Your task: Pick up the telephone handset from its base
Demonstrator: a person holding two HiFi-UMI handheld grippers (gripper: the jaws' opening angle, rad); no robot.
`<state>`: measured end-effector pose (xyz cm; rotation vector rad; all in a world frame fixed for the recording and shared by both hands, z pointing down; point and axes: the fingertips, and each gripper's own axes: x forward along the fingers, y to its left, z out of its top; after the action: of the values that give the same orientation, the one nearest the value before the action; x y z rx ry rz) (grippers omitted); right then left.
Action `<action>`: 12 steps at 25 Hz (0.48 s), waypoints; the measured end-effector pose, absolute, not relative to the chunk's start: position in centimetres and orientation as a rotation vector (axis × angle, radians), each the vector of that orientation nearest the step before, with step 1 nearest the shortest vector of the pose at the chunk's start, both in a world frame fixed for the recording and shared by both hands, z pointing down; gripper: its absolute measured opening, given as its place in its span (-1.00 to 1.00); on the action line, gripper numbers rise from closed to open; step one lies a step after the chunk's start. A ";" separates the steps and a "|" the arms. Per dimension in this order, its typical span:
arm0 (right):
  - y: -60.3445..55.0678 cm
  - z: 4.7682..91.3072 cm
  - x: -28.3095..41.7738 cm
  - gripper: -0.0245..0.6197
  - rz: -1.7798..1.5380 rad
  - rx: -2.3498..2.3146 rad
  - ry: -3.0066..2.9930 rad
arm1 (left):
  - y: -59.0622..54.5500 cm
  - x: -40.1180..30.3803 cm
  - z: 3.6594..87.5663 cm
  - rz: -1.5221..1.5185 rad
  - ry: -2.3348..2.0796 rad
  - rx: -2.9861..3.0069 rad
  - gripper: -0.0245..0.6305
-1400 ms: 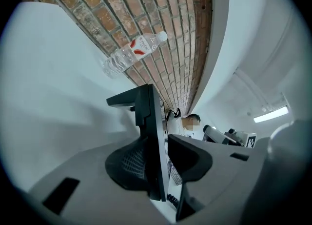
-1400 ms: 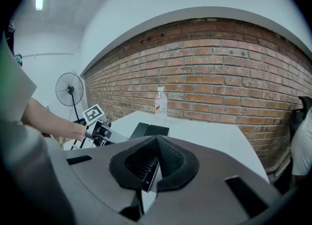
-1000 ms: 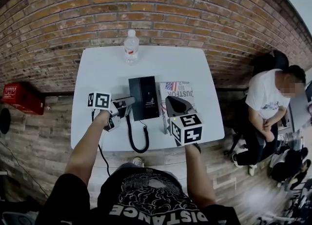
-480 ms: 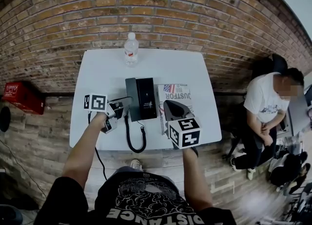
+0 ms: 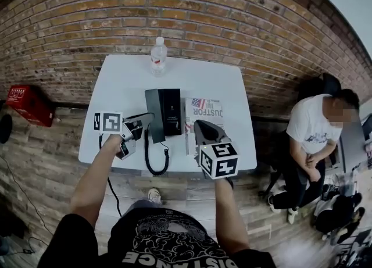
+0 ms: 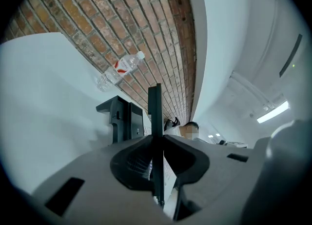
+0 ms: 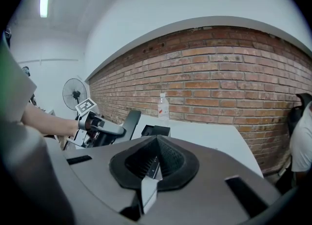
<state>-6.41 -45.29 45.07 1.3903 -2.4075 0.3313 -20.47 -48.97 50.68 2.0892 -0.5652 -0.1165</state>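
Observation:
The black telephone handset (image 5: 152, 110) is lifted clear of its black base (image 5: 172, 110) on the white table (image 5: 122, 81). My left gripper (image 5: 142, 126) is shut on it from the left. In the left gripper view the handset (image 6: 155, 107) stands edge-on between the jaws of that gripper (image 6: 156, 138), with the base (image 6: 122, 119) behind. A coiled cord (image 5: 152, 159) hangs from the handset down to the table front. My right gripper (image 5: 204, 127) hovers right of the base with its jaws together and nothing in them. The right gripper view shows the handset (image 7: 129, 121) raised by the left gripper (image 7: 105, 129).
A clear water bottle (image 5: 157, 55) stands at the table's far edge against the brick wall. A printed magazine (image 5: 204, 110) lies right of the base, under my right gripper. A seated person (image 5: 314, 139) is right of the table; a red box (image 5: 26, 104) sits on the floor left.
My left gripper has risen with the handset, which now stands higher and clear of the base. The right gripper drifted slightly up and along the table.

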 end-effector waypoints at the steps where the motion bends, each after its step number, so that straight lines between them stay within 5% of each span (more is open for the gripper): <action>1: -44.9 44.8 -6.3 -0.92 0.328 1.385 -2.415 | -48.5 -20.5 50.3 -0.121 -0.579 2.092 -0.70; 12: -41.0 42.7 -5.0 -0.92 0.266 1.305 -2.491 | -43.2 -19.5 46.3 -0.165 -0.773 2.165 -0.70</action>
<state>-5.03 -40.97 42.74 1.3053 -2.4906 0.2665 -19.49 -43.20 46.29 2.1651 -0.7729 -0.1650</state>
